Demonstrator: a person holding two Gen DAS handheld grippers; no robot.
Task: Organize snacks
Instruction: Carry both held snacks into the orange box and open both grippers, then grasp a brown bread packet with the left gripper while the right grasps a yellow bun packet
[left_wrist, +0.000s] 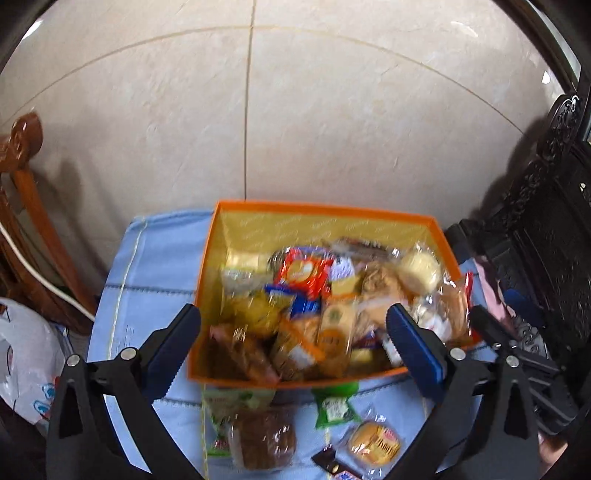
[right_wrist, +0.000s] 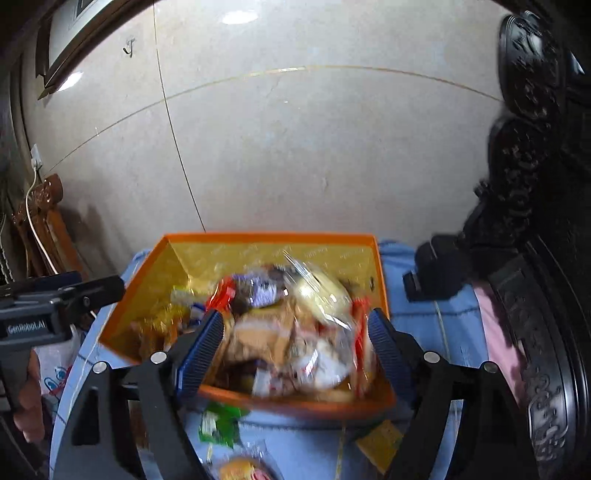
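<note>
Hovering over the orange box (left_wrist: 207, 295), your left gripper (left_wrist: 293, 338) has its jaws spread wide with nothing between the blue pads (left_wrist: 415, 350); the heap of wrapped snacks (left_wrist: 317, 306) lies below and beyond them, inside the box. The left finger hangs over the box's near left wall, the right finger over the snacks toward its right side. Your right gripper (right_wrist: 295, 350) is also wide open and holds nothing; a clear bag of pastries (right_wrist: 314, 332) sits between its fingers in that view, blurred, and you cannot tell from the pictures whether the pads touch it. The box rests on a blue cloth (left_wrist: 155, 266) covering the bench, close to the tiled wall (left_wrist: 295, 129). Outside the box, just in front of its near wall, lie a green packet (left_wrist: 334, 404), a brown cake in clear wrap (left_wrist: 264, 439) and a round yellow pastry (left_wrist: 373, 443), all below your left jaws.
</note>
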